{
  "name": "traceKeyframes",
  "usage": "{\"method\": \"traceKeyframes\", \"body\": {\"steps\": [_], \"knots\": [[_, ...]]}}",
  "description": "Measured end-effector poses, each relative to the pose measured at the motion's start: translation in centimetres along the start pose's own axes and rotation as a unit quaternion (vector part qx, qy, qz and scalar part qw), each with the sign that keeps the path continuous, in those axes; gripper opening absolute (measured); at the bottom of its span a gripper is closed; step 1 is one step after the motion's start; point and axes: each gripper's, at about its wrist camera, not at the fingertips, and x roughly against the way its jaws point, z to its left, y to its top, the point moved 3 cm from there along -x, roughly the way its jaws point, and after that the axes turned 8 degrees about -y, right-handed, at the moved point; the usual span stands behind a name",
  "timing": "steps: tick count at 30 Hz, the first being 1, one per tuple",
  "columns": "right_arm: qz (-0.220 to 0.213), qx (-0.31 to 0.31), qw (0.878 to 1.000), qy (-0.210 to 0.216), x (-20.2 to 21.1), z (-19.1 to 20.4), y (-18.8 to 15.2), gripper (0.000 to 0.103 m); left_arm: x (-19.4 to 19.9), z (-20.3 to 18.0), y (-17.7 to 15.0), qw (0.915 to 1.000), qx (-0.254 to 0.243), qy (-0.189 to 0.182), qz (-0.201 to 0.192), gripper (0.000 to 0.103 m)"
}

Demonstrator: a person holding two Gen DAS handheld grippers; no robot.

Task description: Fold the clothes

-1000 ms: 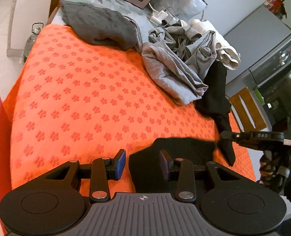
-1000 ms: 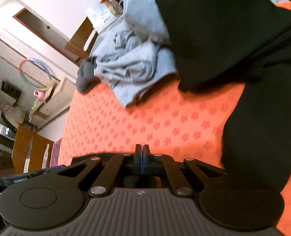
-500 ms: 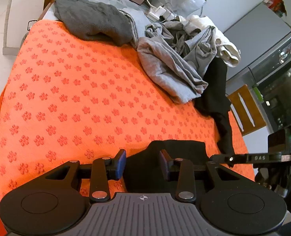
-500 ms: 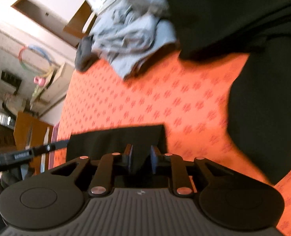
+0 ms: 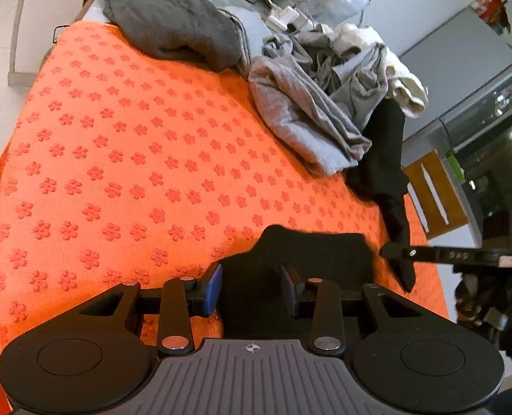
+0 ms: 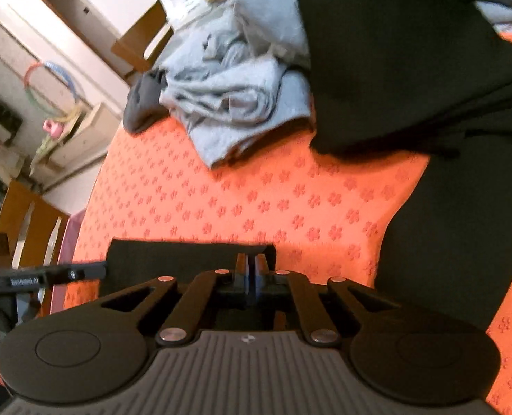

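On the near edge of the orange flower-print cover [image 5: 135, 159], a small black folded garment [image 5: 311, 252] lies flat; I use that cover as my landmark. My left gripper [image 5: 250, 288] sits over the garment's near part with its 2 blue-padded fingers [image 5: 211, 288] spread apart, black cloth showing in the gap but neither pad pressing on it. My right gripper [image 6: 250, 276] is over the same piece at its right end; its 2 fingers stand almost together, a thin slit left, and they are closing. Whether cloth is caught in that slit I cannot tell, since the garment [image 6: 186, 259] runs under and behind the tips. From the left wrist view the right gripper's finger shows as a thin dark bar reaching in at the cover's right edge.

Farther across the cover, a long black garment [image 5: 384, 159] trails from the far right side toward the near edge. Beside it, at the cover's far side, a heap of light grey clothes [image 5: 311, 110] is bunched up with a cream piece [image 5: 404, 83] against it. At the far left corner of the cover rests a dark grey folded cloth [image 5: 173, 24]. In the right wrist view a broad black cloth [image 6: 411, 69] overlaps the grey heap [image 6: 235, 103].
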Motion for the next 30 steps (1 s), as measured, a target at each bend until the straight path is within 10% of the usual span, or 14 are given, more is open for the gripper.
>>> {"method": "traceKeyframes", "body": {"steps": [3, 10, 15, 17, 30], "knots": [[0.002, 0.004, 1.000, -0.006, -0.7, -0.2, 0.3, 0.039, 0.7, 0.0, 0.2, 1.0000, 0.004, 0.001, -0.009, 0.039], [0.004, 0.092, 0.995, -0.026, -2.7, 1.3, 1.1, 0.043, -0.2, -0.5, 0.6, 0.9988, -0.041, 0.022, 0.013, 0.039], [0.003, 0.156, 0.987, -0.041, -3.6, 2.8, 1.3, 0.023, -2.3, -1.6, 1.0, 0.9954, -0.083, 0.033, 0.037, 0.037], [0.006, 0.173, 0.984, -0.043, -3.5, 3.3, 1.2, 0.005, -3.1, -2.3, 0.8, 0.9923, -0.107, 0.041, 0.046, 0.016], [-0.155, 0.143, 0.977, -0.007, 9.1, 5.2, 4.9, 0.002, 3.6, -10.6, 5.2, 0.9657, -0.237, 0.053, -0.092, 0.005]]}}
